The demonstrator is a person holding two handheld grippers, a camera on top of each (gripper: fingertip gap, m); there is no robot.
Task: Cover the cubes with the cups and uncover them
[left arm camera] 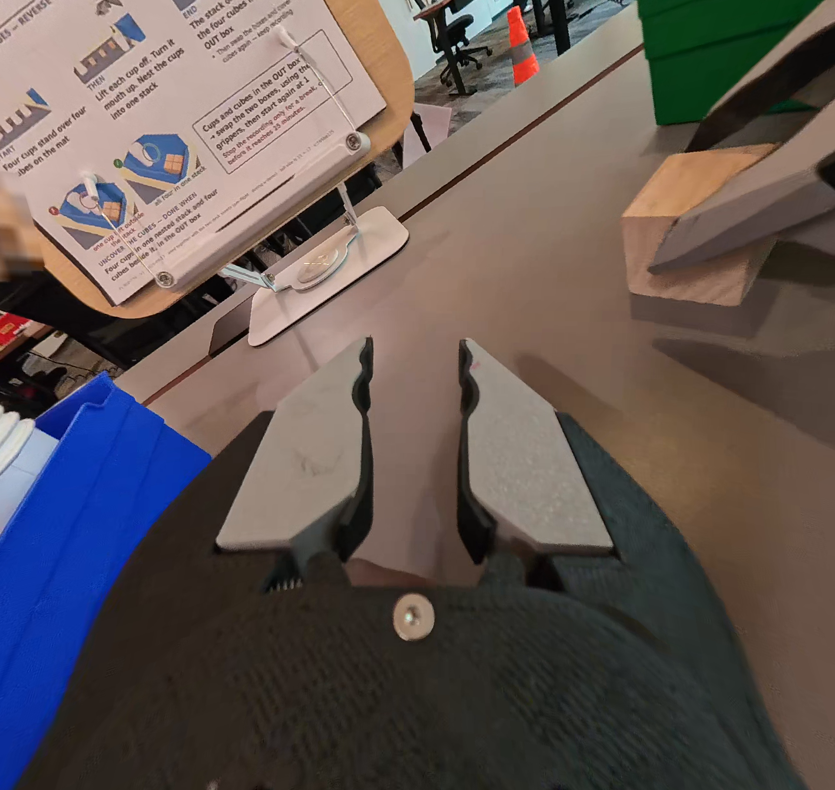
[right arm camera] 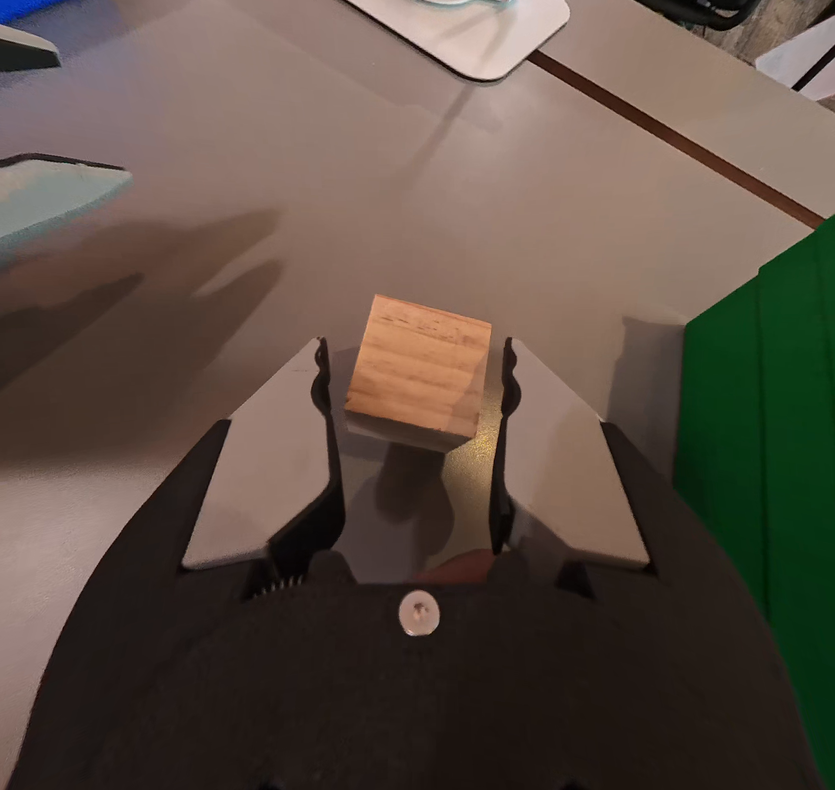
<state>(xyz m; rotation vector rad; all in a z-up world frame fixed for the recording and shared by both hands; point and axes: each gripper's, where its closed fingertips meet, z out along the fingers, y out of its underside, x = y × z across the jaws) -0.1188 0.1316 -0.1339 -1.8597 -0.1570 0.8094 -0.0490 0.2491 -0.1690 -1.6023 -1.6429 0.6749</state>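
Note:
A wooden cube (right arm camera: 418,373) sits on the grey table (right arm camera: 497,180) between the pads of my right gripper (right arm camera: 415,348). There is a gap on each side of the cube, so the pads do not press on it and the gripper is open. The left wrist view shows the same cube (left arm camera: 677,208) at the right, with the right gripper's fingers (left arm camera: 741,221) around it. My left gripper (left arm camera: 415,343) is open and empty over bare table, left of the cube. It also shows in the right wrist view (right arm camera: 95,117). White cups (left arm camera: 11,438) peek out of the blue bin.
A blue bin (left arm camera: 90,519) stands at the left and a green bin (right arm camera: 768,406) at the right, close to the right gripper. An instruction sheet on a stand (left arm camera: 180,113) with a white base (right arm camera: 452,22) stands at the table's far edge.

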